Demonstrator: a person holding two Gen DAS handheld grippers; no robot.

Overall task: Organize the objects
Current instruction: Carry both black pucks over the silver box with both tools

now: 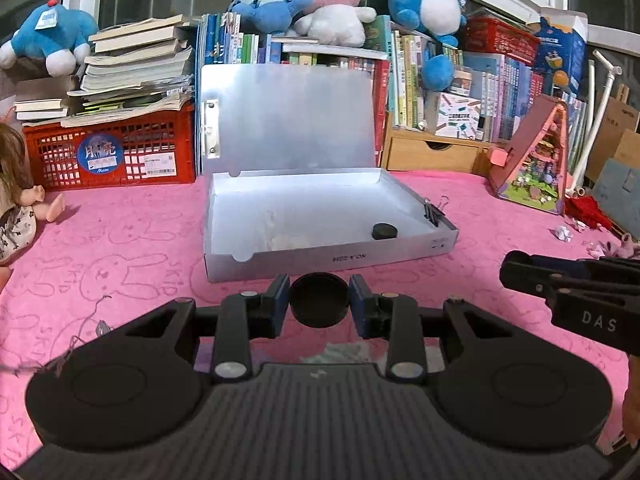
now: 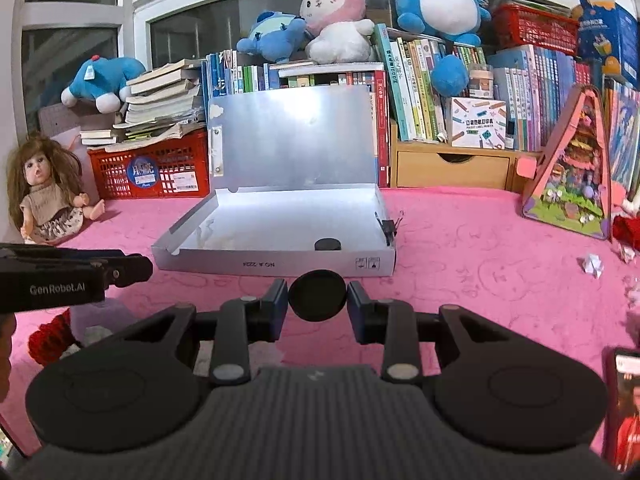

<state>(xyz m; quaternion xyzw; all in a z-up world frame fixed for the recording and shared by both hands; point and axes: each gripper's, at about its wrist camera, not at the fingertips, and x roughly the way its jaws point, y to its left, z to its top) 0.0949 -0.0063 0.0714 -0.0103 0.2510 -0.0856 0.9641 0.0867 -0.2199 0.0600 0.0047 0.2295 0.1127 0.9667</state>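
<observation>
My left gripper (image 1: pixel 319 304) is shut on a black round disc (image 1: pixel 318 298), held above the pink cloth just in front of the open silver file box (image 1: pixel 332 258). My right gripper (image 2: pixel 317 298) is shut on a second black disc (image 2: pixel 317 294), also just short of the box's front wall (image 2: pixel 276 265). A third black disc (image 1: pixel 384 231) (image 2: pixel 327 244) lies inside the box near its right front corner. A black binder clip (image 1: pixel 433 212) (image 2: pixel 387 227) grips the box's right wall. Each gripper shows at the edge of the other's view.
The box lid (image 1: pixel 288 116) stands upright against books. A red crate (image 1: pixel 112 152) with stacked books is at the back left, a doll (image 2: pixel 44 192) beside it. A pink toy house (image 2: pixel 572 184) stands right, with crumpled paper (image 2: pixel 592 266) nearby. Plush toys sit on top.
</observation>
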